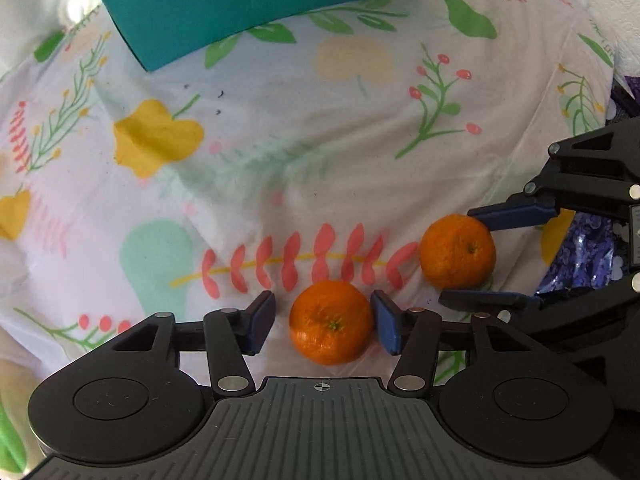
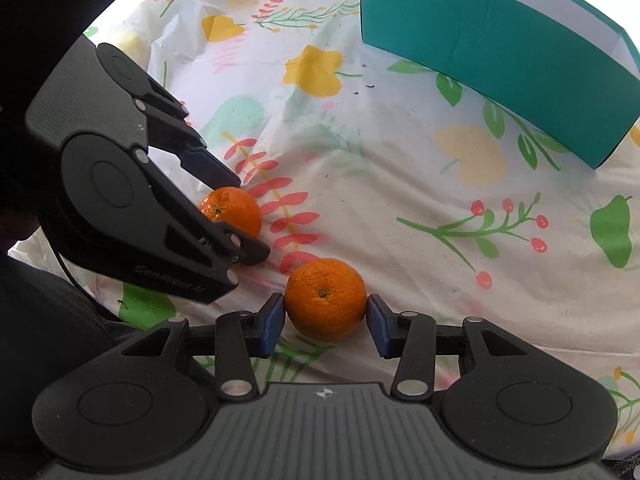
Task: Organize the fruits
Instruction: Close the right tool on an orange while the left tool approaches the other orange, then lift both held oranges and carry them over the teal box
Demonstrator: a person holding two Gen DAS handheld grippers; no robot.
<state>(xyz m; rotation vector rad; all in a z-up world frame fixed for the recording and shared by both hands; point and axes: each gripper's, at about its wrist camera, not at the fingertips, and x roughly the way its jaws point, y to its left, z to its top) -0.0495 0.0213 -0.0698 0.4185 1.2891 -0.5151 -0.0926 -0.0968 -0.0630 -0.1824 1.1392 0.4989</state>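
Two oranges lie on a floral cloth. In the left wrist view, the left orange (image 1: 331, 322) sits between the fingers of my left gripper (image 1: 322, 322); the right pad touches it and a gap shows at the left pad. The right orange (image 1: 458, 257) sits between the fingers of my right gripper (image 1: 476, 258). In the right wrist view, the right orange (image 2: 325, 298) fills the span of my right gripper (image 2: 325, 322), both pads at its sides. My left gripper (image 2: 236, 216) straddles the left orange (image 2: 231, 209). A teal box (image 1: 256, 4) stands at the far side of the cloth and also shows in the right wrist view (image 2: 496, 56).
The floral cloth (image 1: 280, 140) covers the whole surface, wrinkled in places. A purple patterned item (image 1: 580, 256) lies at the right edge by the right gripper. Something green (image 1: 10, 440) shows at the lower left edge.
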